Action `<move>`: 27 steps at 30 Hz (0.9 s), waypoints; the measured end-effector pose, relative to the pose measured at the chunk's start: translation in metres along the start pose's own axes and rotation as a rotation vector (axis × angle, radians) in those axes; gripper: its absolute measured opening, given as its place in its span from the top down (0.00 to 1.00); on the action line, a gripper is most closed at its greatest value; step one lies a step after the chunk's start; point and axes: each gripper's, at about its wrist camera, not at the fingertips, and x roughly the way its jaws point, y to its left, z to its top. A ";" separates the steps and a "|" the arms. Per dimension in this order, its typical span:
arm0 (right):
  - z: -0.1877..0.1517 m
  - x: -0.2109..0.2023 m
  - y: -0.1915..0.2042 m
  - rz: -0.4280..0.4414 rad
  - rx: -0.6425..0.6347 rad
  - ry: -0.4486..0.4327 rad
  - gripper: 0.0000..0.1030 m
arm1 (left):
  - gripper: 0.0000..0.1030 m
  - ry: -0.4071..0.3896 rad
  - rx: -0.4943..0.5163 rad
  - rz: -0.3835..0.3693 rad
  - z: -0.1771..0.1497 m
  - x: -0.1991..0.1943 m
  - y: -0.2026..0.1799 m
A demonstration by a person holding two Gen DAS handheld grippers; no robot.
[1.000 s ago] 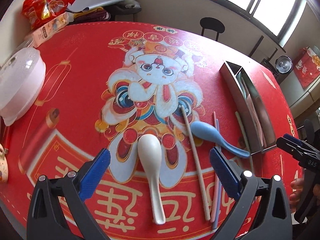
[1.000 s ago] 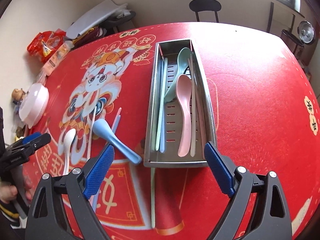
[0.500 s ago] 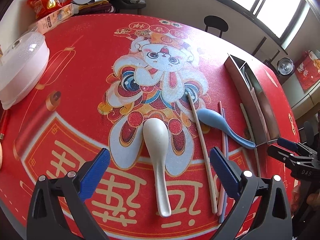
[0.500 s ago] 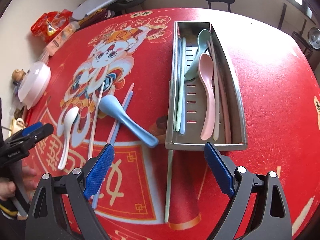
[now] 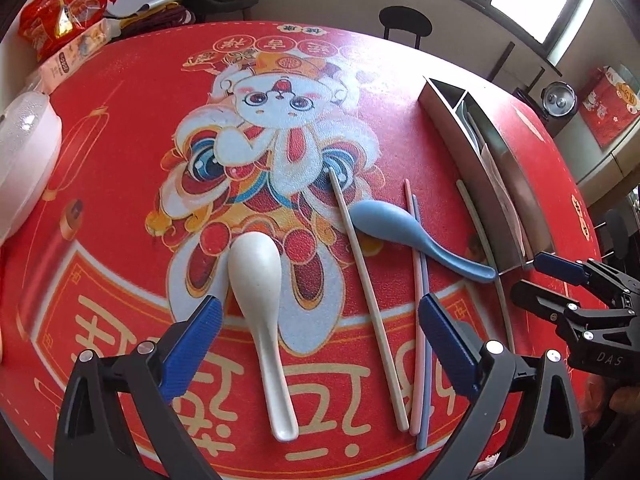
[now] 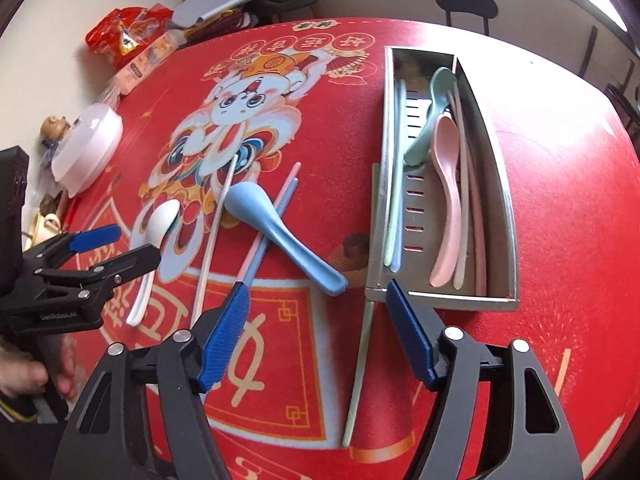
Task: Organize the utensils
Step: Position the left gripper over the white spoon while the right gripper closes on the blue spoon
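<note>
A white spoon (image 5: 256, 280) lies on the red printed tablecloth (image 5: 120, 160), its handle running between the fingers of my open left gripper (image 5: 320, 320). To its right lie a beige chopstick (image 5: 364, 280), a pink and a blue chopstick (image 5: 418, 300), and a blue spoon (image 5: 400, 228) across them. In the right wrist view the blue spoon (image 6: 280, 228) ends between the fingers of my right gripper (image 6: 318, 292), whose jaws are closing without touching it. A steel tray (image 6: 508, 200) holds a pink spoon (image 6: 446, 184), a green spoon (image 6: 432, 120) and chopsticks.
A pale green chopstick (image 6: 360, 360) lies on the cloth against the tray's near corner. A white lidded container (image 5: 24, 152), snack bags (image 5: 60, 20) and a box sit at the far left edge. A black chair (image 5: 404, 24) stands beyond the table.
The right gripper has slid left from in front of the tray to the blue spoon's handle, and its jaws have narrowed. The left gripper has come lower over the white spoon.
</note>
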 end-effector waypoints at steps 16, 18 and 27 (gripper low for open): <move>0.050 0.064 0.036 0.016 -0.356 0.211 0.72 | 0.43 0.064 -0.217 -0.087 -0.027 0.009 0.062; 0.048 0.069 0.038 0.007 -0.387 0.235 0.73 | 0.43 0.067 -0.215 -0.087 -0.030 0.010 0.062; 0.050 0.083 0.041 0.014 -0.391 0.264 0.73 | 0.44 0.074 -0.201 -0.074 -0.028 0.017 0.063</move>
